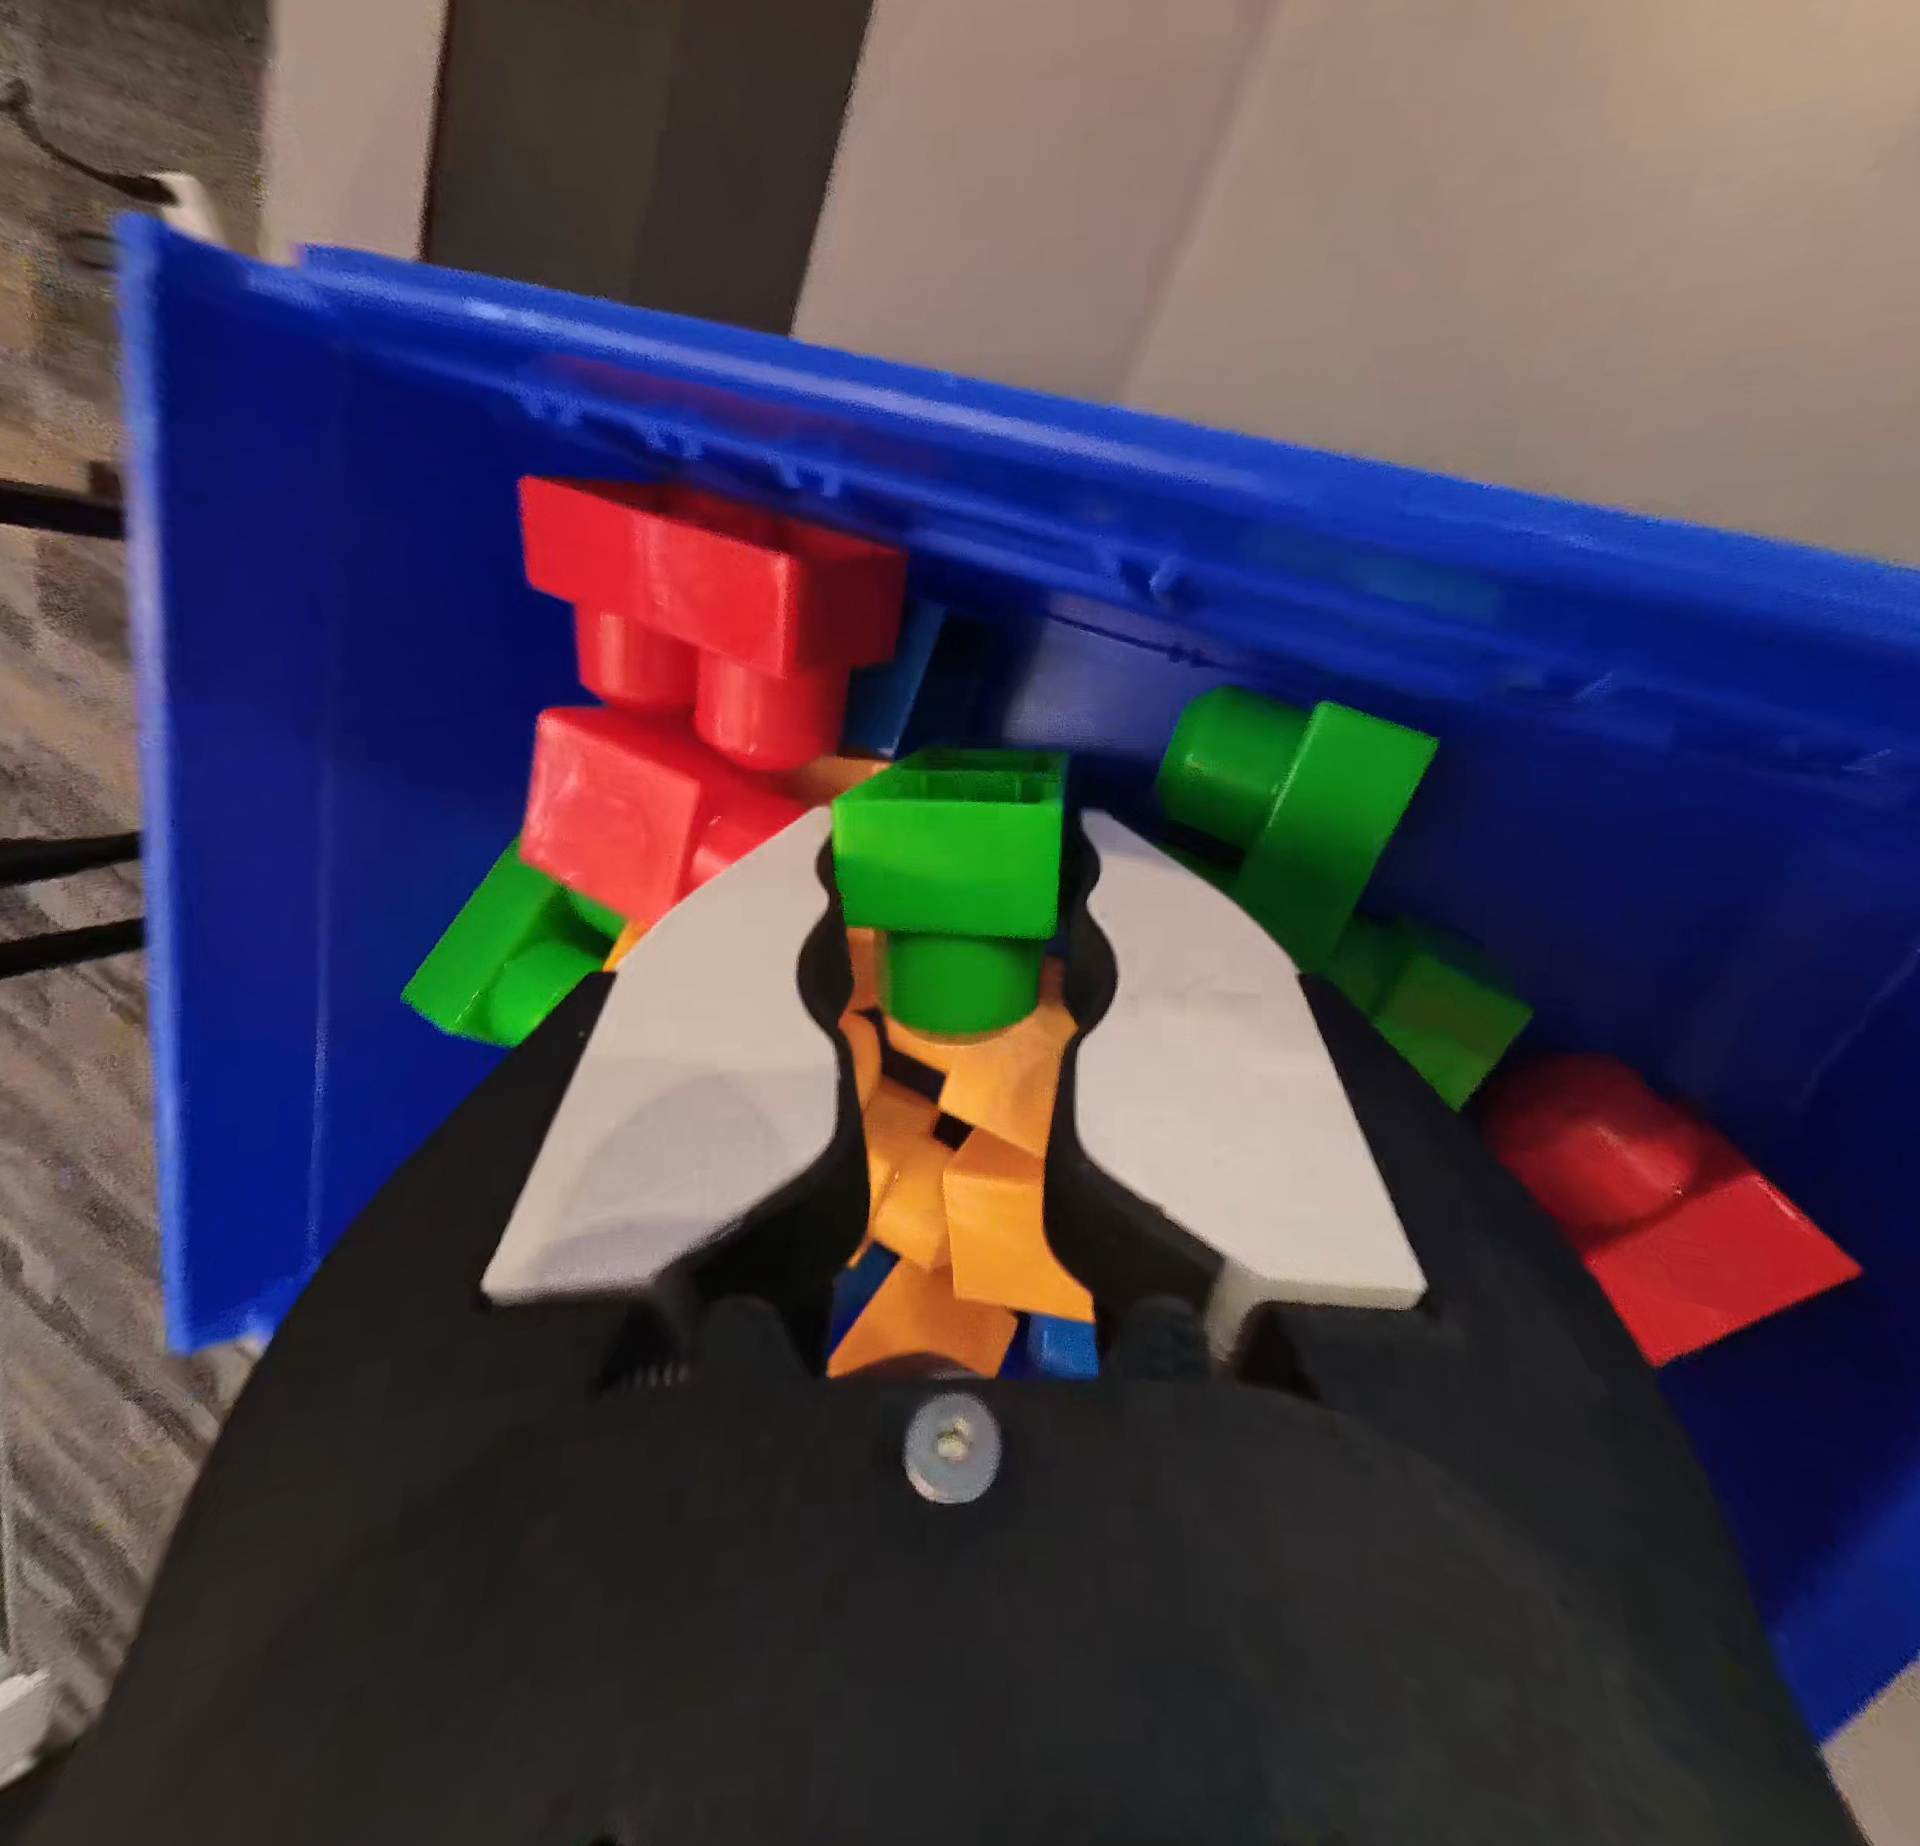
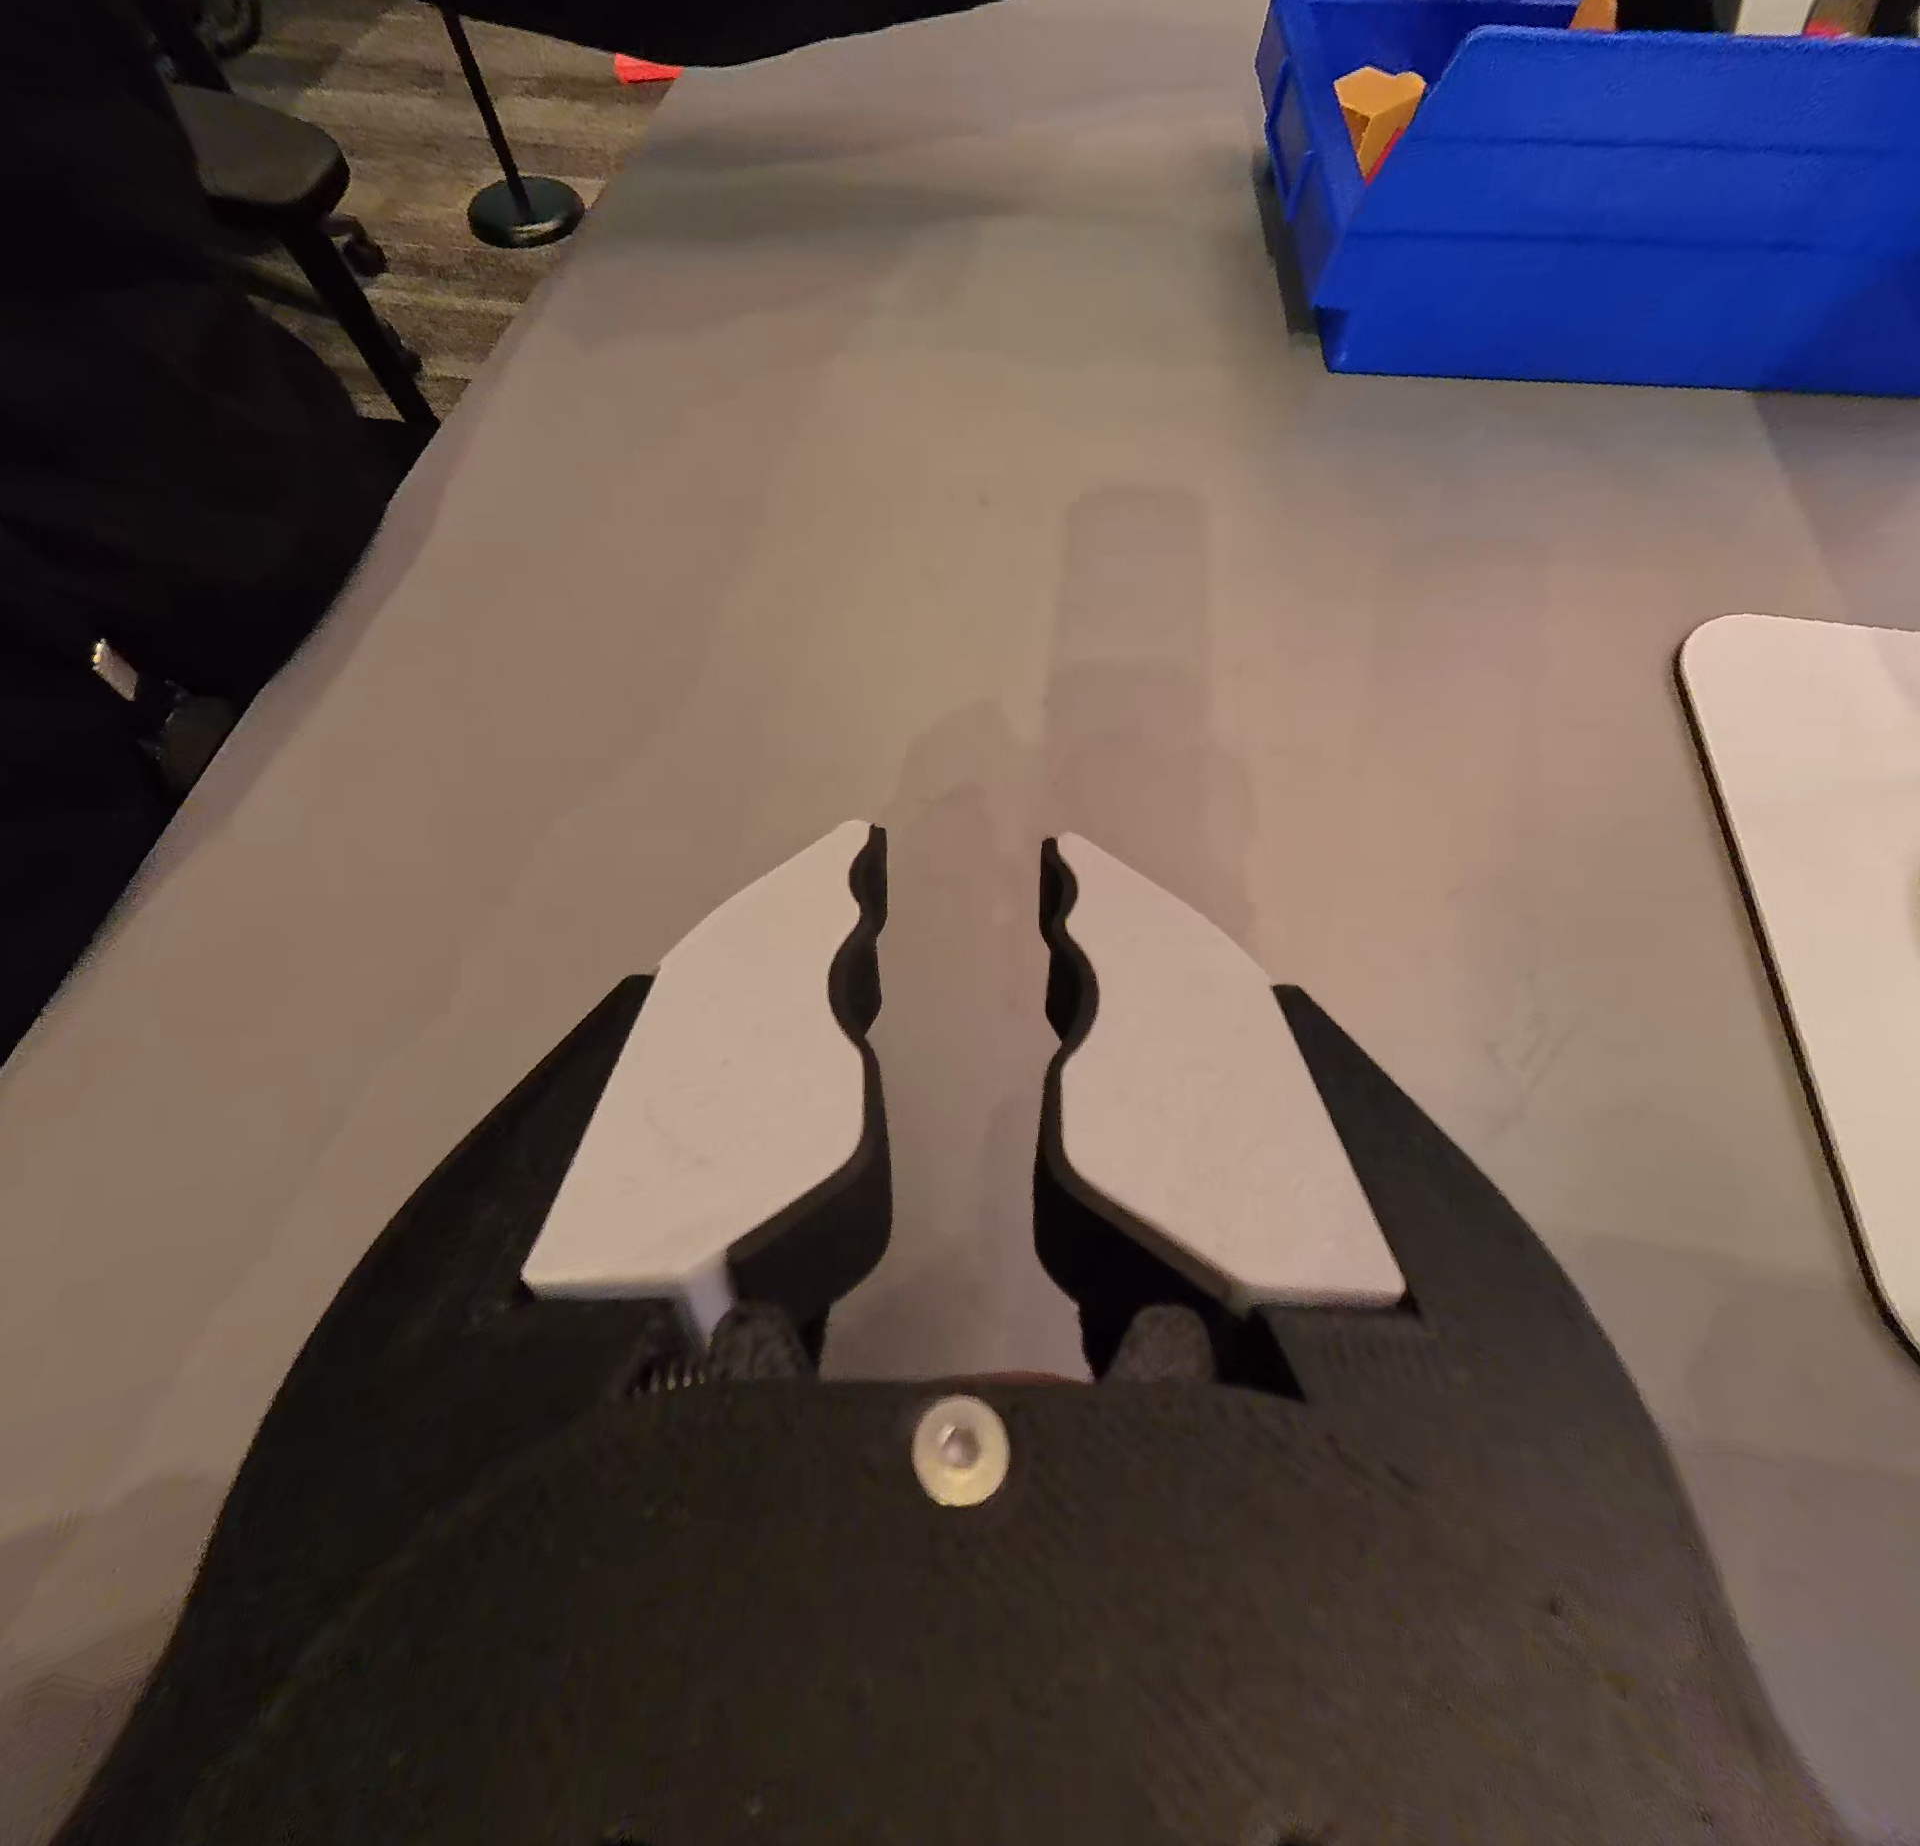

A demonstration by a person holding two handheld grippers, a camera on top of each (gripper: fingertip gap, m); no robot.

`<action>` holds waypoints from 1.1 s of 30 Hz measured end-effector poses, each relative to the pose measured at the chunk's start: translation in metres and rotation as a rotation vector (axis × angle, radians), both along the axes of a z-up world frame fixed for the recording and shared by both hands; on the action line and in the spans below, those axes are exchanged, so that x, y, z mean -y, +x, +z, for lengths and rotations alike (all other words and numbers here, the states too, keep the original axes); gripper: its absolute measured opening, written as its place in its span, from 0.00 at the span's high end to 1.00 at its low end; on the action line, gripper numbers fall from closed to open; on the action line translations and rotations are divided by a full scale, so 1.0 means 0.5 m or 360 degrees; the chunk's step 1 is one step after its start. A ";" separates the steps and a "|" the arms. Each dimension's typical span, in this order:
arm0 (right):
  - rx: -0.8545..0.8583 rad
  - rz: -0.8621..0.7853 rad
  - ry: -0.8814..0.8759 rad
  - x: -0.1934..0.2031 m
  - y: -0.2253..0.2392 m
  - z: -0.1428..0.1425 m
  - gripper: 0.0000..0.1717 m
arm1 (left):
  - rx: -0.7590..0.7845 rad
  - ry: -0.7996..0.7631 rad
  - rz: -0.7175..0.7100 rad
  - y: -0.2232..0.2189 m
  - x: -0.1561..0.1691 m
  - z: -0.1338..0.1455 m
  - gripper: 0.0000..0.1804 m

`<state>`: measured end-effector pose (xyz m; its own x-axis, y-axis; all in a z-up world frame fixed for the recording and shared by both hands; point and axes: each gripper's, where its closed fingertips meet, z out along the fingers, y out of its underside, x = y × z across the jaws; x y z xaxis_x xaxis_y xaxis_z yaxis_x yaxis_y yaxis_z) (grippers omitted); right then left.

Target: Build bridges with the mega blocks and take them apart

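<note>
Green block gripped in my left tongs over the blue bin, right tongs open and empty above the table: building starts, placement next.

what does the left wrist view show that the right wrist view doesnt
Only the left wrist view: the left claw inside the bin, closed on a green block, with red blocks, more green blocks and orange blocks piled around it.
Only the right wrist view: the right claw, open with nothing in it, over the grey table, and a white board.
Both: a blue bin with orange blocks in it.
</note>
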<state>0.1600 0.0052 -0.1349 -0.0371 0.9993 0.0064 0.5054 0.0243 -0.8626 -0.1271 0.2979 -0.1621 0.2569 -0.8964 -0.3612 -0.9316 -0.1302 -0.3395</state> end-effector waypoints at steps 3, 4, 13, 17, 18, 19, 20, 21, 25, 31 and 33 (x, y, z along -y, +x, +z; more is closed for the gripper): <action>-0.0012 -0.0034 0.0003 -0.008 0.001 0.002 0.83 | 0.0116 0.0120 0.0091 -0.019 0.010 0.056 0.79; -0.0025 -0.0054 0.0008 -0.012 0.001 0.004 0.82 | 0.0171 0.0165 0.0115 -0.024 0.019 0.081 0.79; -0.0157 -0.0375 0.0291 -0.067 -0.061 0.077 0.67 | 0.0876 0.0368 -0.0144 0.119 0.285 0.284 0.80; -0.0103 -0.0374 0.0439 -0.060 -0.127 0.090 0.61 | 0.0900 0.0252 -0.0386 0.261 0.429 0.242 0.80; -0.0094 -0.0356 0.0464 -0.059 -0.144 0.093 0.60 | 0.0896 0.0237 -0.0443 0.292 0.457 0.230 0.80; -0.0075 -0.0312 0.0472 -0.055 -0.162 0.092 0.61 | 0.0896 0.0200 -0.0498 0.320 0.483 0.217 0.80; -0.0044 -0.0292 0.0478 -0.055 -0.176 0.089 0.60 | 0.0900 0.0160 -0.0544 0.346 0.505 0.205 0.80; -0.0017 -0.0279 0.0482 -0.057 -0.188 0.085 0.59 | 0.0883 0.0165 -0.0573 0.365 0.518 0.195 0.80; 0.0030 -0.0220 0.0483 -0.053 -0.207 0.065 0.67 | 0.0891 0.0129 -0.0645 0.406 0.551 0.174 0.80; 0.0065 -0.0159 0.0536 -0.038 -0.192 0.052 0.79 | 0.0873 0.0114 -0.0648 0.425 0.558 0.151 0.80; 0.0065 -0.0153 0.0509 -0.034 -0.189 0.048 0.79 | 0.0898 0.0080 -0.0639 0.426 0.562 0.147 0.80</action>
